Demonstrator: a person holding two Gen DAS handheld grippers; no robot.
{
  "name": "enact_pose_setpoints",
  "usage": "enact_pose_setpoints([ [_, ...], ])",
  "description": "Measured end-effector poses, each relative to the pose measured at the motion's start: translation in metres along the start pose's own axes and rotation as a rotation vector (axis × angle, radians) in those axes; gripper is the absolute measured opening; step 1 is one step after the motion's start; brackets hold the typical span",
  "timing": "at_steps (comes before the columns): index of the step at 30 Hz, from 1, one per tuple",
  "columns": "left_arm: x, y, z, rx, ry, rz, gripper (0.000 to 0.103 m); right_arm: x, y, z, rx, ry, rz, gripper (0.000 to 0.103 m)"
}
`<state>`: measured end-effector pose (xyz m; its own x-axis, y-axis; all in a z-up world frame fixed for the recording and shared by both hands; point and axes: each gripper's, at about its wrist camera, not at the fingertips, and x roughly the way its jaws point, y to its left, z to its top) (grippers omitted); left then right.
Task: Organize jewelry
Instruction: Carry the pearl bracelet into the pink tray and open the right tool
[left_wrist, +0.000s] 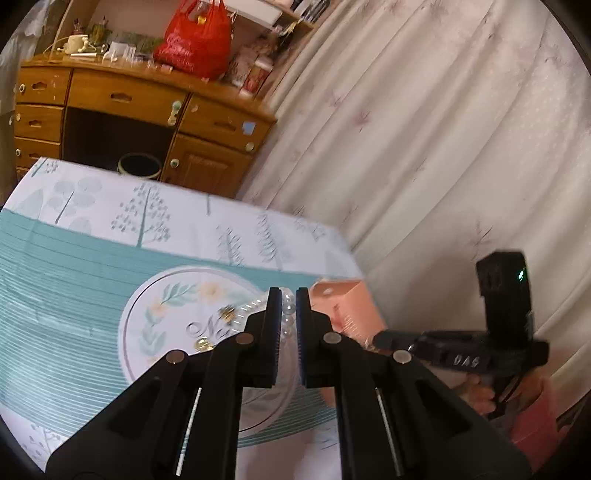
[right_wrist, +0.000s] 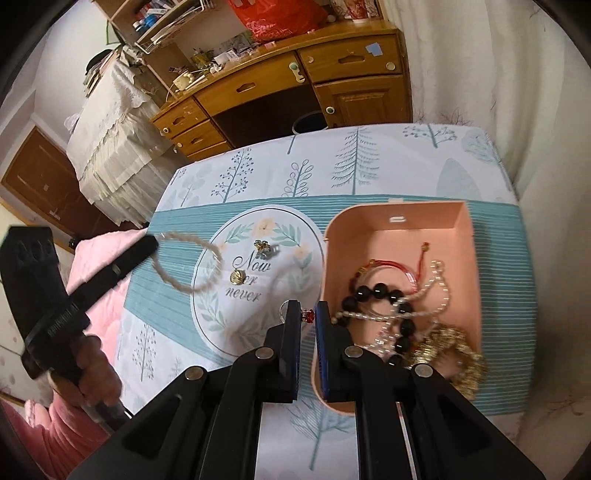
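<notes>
My left gripper (left_wrist: 286, 317) is shut on a pale beaded bracelet (right_wrist: 188, 262). The bracelet hangs as a loop above the tablecloth's round emblem (right_wrist: 255, 273), and its beads (left_wrist: 288, 314) show between the pads. My right gripper (right_wrist: 306, 317) is shut on a small red-beaded piece (right_wrist: 308, 316) at the near left rim of the open pink box (right_wrist: 399, 221). Inside the box lie a black bead bracelet (right_wrist: 384, 295), a red string bracelet (right_wrist: 388, 264), a pearl strand (right_wrist: 439, 280) and a gold chain (right_wrist: 450, 347). Two small gold pieces (right_wrist: 237, 276) (right_wrist: 264, 246) rest on the emblem.
The patterned tablecloth (right_wrist: 369, 166) ends at a curtain (left_wrist: 443, 129) on the right. Behind the table stand a wooden desk (right_wrist: 280, 85) with a red bag (left_wrist: 195, 40) on it and a dark bin (left_wrist: 139, 167). Pink bedding (right_wrist: 99, 254) lies at the left.
</notes>
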<state>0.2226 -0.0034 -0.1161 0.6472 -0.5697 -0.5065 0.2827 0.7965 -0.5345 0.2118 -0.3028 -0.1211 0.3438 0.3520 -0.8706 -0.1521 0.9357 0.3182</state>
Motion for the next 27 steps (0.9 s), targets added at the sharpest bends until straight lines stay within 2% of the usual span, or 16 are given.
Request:
enact_pose_setpoints([
  [9, 0.005, -0.046, -0.005, 0.062, 0.005, 0.034, 0.005, -0.044, -0.018, -0.008, -0.044, 0.008, -0.045, 0.008],
  [20, 0.033, -0.103, -0.020, 0.092, 0.029, -0.052, 0.005, -0.056, -0.057, -0.031, -0.055, 0.061, -0.060, 0.008],
  [27, 0.048, -0.132, -0.025, 0.109, 0.048, -0.091, 0.005, -0.052, -0.069, -0.036, -0.062, 0.076, -0.052, 0.008],
])
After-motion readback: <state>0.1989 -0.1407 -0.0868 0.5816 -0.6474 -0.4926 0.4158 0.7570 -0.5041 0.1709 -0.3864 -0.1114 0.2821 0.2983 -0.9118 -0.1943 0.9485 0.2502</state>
